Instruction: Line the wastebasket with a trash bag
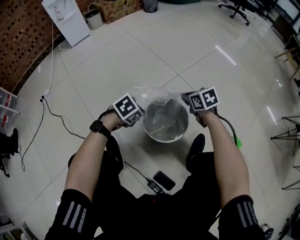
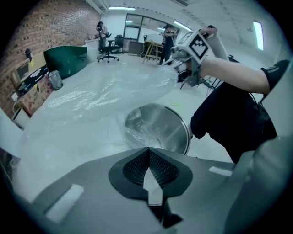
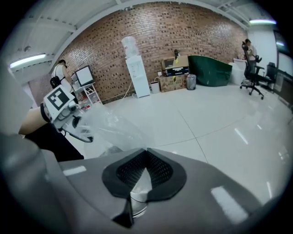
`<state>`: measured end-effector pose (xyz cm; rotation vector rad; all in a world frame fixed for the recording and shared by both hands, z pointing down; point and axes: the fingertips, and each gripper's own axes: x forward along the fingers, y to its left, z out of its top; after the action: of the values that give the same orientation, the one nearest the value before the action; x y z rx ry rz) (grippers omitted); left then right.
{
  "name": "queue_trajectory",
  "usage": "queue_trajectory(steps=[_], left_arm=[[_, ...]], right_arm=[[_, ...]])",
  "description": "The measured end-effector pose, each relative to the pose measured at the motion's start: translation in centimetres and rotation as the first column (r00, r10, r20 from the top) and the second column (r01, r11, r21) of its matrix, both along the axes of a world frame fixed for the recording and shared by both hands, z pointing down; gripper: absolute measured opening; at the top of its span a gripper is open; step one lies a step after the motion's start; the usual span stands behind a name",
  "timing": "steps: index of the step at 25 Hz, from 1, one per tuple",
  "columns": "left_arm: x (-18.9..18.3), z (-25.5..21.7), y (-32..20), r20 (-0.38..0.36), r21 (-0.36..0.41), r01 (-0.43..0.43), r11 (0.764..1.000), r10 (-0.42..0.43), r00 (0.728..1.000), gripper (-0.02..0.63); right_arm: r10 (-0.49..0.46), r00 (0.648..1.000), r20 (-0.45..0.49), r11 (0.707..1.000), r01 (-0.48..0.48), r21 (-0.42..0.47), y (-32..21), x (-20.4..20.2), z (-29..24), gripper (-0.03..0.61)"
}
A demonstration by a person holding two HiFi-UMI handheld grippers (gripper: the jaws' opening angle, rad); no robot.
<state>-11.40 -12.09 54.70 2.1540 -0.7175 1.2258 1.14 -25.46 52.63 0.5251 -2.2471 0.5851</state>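
A shiny metal wastebasket (image 1: 165,124) stands on the floor between my two arms. A clear trash bag (image 1: 157,95) is stretched over its mouth and sags inside. My left gripper (image 1: 135,119) is at the basket's left rim, shut on the bag's edge. My right gripper (image 1: 191,106) is at the right rim, also shut on the bag's edge. In the left gripper view the pads (image 2: 137,167) meet with pale film between them, and the bag (image 2: 100,96) runs across to the other gripper above the basket (image 2: 167,130). The right gripper view shows its jaws (image 3: 146,153) closed on film too.
A black phone (image 1: 164,180) and a charger cable lie on the floor by my legs, and a shoe (image 1: 196,149) rests beside the basket. A white water dispenser (image 1: 65,18) and small bin (image 1: 93,18) stand by the brick wall. An office chair (image 1: 236,8) is far off.
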Motion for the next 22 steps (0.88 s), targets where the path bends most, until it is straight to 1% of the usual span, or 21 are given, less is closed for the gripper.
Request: queue_trajectory(steps=[2,3,5,6,8,10,11,13,16,19,22], left_arm=[[2.2,-1.6,0.8,-0.063,0.017,-0.074,0.997,0.074,0.995,-0.006],[3.4,-2.5,1.2,-0.093,0.032,-0.117,0.993,0.119,0.989,-0.006],[5.9,-3.9,2.5,-0.138,0.063,-0.215,0.975,0.222,0.965,-0.006],[7.0,-4.4,3.4,-0.156,0.069,-0.266,0.961,0.274,0.949,-0.006],[8.9,-4.8,5.5,-0.192,0.056,-0.361,0.931,0.365,0.911,-0.006],[10.3,-4.4,7.6,-0.213,0.024,-0.44,0.898,0.434,0.875,-0.006],[10.7,-3.8,8.5,-0.213,0.004,-0.475,0.88,0.465,0.859,-0.006],[11.2,-2.0,10.4,-0.194,-0.042,-0.537,0.843,0.52,0.832,-0.006],[11.4,0.7,12.9,-0.167,-0.115,-0.597,0.794,0.577,0.799,-0.006],[11.9,1.6,14.5,-0.168,-0.147,-0.637,0.757,0.616,0.77,-0.006],[12.4,1.7,15.7,-0.211,-0.156,-0.67,0.725,0.639,0.74,-0.006]], right_arm=[[0.04,0.999,-0.024,0.999,-0.04,-0.009,-0.8,1.3,0.6,0.006],[0.06,0.998,-0.034,0.998,-0.061,-0.013,-1.2,1.9,1.0,0.006],[0.095,0.994,-0.054,0.995,-0.097,-0.026,-1.9,3.4,1.8,0.006],[0.108,0.992,-0.066,0.993,-0.111,-0.034,-2.1,4.1,2.2,0.006],[0.121,0.988,-0.097,0.99,-0.127,-0.054,-2.3,5.3,3.0,0.006],[0.114,0.985,-0.126,0.989,-0.125,-0.082,-2.3,6.3,3.9,0.006],[0.104,0.985,-0.139,0.988,-0.118,-0.098,-2.1,6.7,4.5,0.006],[0.083,0.983,-0.167,0.986,-0.105,-0.131,-1.6,7.5,5.7,0.006],[0.044,0.978,-0.205,0.979,-0.084,-0.188,-0.5,8.7,7.7,0.007],[-0.005,0.972,-0.237,0.968,-0.055,-0.246,0.9,9.8,9.0,0.008],[-0.04,0.959,-0.28,0.963,-0.037,-0.268,1.6,11.0,10.1,0.007]])
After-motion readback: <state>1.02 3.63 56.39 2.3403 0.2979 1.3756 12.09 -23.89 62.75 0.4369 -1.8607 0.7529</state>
